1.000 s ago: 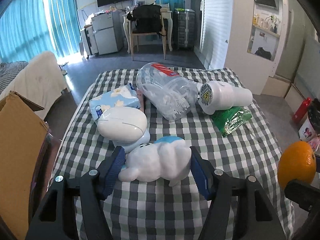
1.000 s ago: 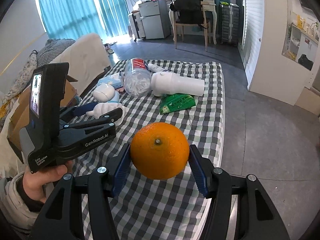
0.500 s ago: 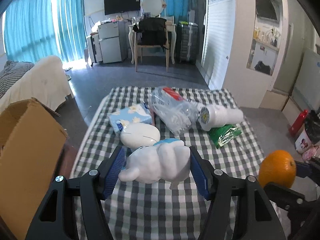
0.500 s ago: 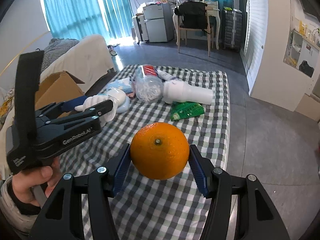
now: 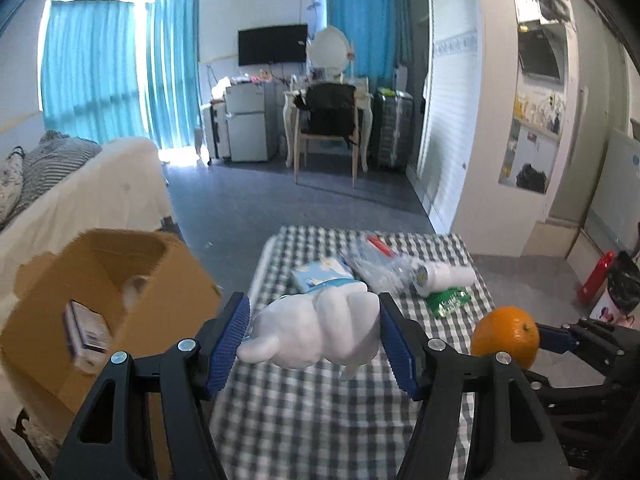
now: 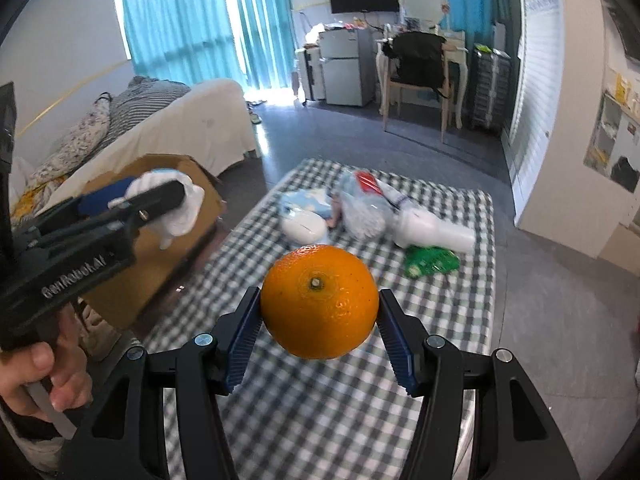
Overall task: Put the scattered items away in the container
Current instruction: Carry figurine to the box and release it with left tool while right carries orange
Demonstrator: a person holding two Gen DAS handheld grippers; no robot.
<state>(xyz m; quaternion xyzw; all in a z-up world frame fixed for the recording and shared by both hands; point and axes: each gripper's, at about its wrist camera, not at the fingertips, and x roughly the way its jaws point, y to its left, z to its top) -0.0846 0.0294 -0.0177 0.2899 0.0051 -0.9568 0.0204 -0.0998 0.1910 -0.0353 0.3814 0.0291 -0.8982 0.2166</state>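
We hold our left gripper (image 5: 314,344) clamped on a white, lumpy soft toy with a pale blue patch (image 5: 316,330); its blue ribbed pads (image 5: 230,338) press on both sides of the toy, the jaws standing about half apart. The toy hangs in the air above the near end of the green-and-white checked tablecloth (image 5: 320,420), just right of the open brown cardboard box (image 5: 100,280) that stands beside the table on the left. Inside the box we see a small flat white packet (image 5: 86,334) and something pale behind it that is too blurred to name.

Our right gripper (image 6: 320,326) is closed on a round orange fruit (image 6: 320,302), stem end facing the camera, one pad on each side, and it too is clear of the cloth. In the left wrist view the orange shows at the lower right, level with the toy.

On the far half of the table lie the remaining things, close together: a light blue tissue pack with a flower print (image 5: 320,272), a white oval computer mouse (image 6: 304,227), a clear plastic jar with a red lid lying on its side (image 6: 362,204), a white cylindrical bottle on its side (image 6: 434,232) and, touching it, a crumpled green foil packet (image 6: 430,262).

A bare hand (image 6: 44,376) grips the left gripper's handle at the lower left of the right wrist view.
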